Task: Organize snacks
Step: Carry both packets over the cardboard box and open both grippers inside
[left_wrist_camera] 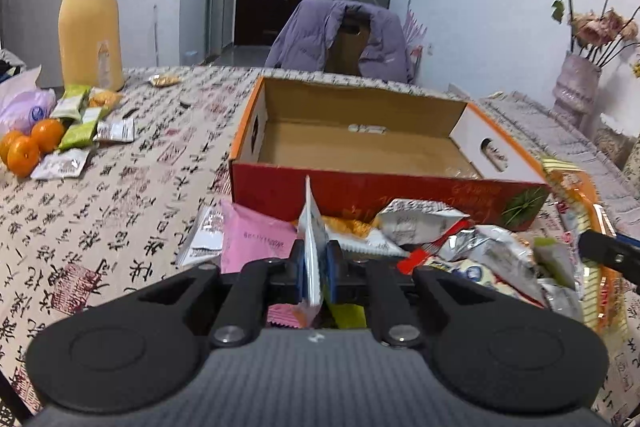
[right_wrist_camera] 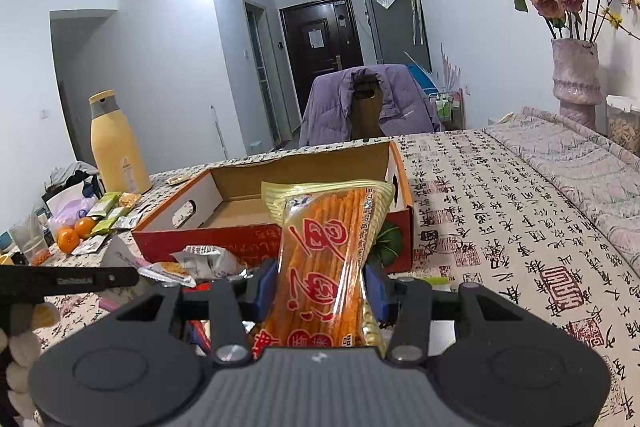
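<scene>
Room: white walls, one dark door (right_wrist_camera: 320,39), one purple jacket (left_wrist_camera: 340,35) over a chair.
Table: calligraphy-print cloth (left_wrist_camera: 120,195).
Box: one open cardboard box (left_wrist_camera: 360,143), just behind the snack pile (left_wrist_camera: 460,247).
Bottle: one yellow bottle (left_wrist_camera: 90,23), far left.
Vase: one, with dried roses (right_wrist_camera: 576,75).
Oranges: three (left_wrist_camera: 30,145), beside small green packets (left_wrist_camera: 80,123).
Right gripper (right_wrist_camera: 320,291): clamped on an orange stick-snack bag (right_wrist_camera: 324,267), blocking part of the box.
Left gripper (left_wrist_camera: 316,267): pinching a thin white packet (left_wrist_camera: 312,247) edge-on, over the pile.
</scene>
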The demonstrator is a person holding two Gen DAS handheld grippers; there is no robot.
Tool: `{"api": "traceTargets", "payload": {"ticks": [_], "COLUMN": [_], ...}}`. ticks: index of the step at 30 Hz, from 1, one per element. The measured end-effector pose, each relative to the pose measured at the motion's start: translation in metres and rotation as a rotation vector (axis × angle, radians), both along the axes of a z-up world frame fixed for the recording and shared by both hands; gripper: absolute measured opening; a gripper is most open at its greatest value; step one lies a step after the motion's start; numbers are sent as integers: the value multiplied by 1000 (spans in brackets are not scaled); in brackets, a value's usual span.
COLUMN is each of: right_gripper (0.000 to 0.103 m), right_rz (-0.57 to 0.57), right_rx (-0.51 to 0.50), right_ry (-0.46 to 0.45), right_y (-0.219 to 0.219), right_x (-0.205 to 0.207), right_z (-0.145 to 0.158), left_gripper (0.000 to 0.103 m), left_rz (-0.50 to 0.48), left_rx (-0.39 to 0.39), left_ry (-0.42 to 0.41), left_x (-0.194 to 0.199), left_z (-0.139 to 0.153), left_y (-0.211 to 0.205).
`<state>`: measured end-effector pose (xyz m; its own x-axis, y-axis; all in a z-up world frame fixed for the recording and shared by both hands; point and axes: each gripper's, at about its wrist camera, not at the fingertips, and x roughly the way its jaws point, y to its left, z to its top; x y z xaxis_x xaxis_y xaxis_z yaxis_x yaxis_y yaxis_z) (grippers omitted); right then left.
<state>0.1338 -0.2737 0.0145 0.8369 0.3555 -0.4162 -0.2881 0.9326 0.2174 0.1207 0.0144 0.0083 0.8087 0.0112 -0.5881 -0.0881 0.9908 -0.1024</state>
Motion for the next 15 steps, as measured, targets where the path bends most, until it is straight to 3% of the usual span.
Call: {"api": "traceTargets", "payload": {"ticks": [15], "right_gripper": [45], "right_rz": [15], "right_rx": [0], "right_ry": [-36], "right_y": [5], "right_x": [5], "right_z": [12], "left_gripper": [10], "left_rz": [-33], "left_rx": [40], "left_ry": [-137], "left_x": [-15], "left_z": [34], "left_y": [-3]}}
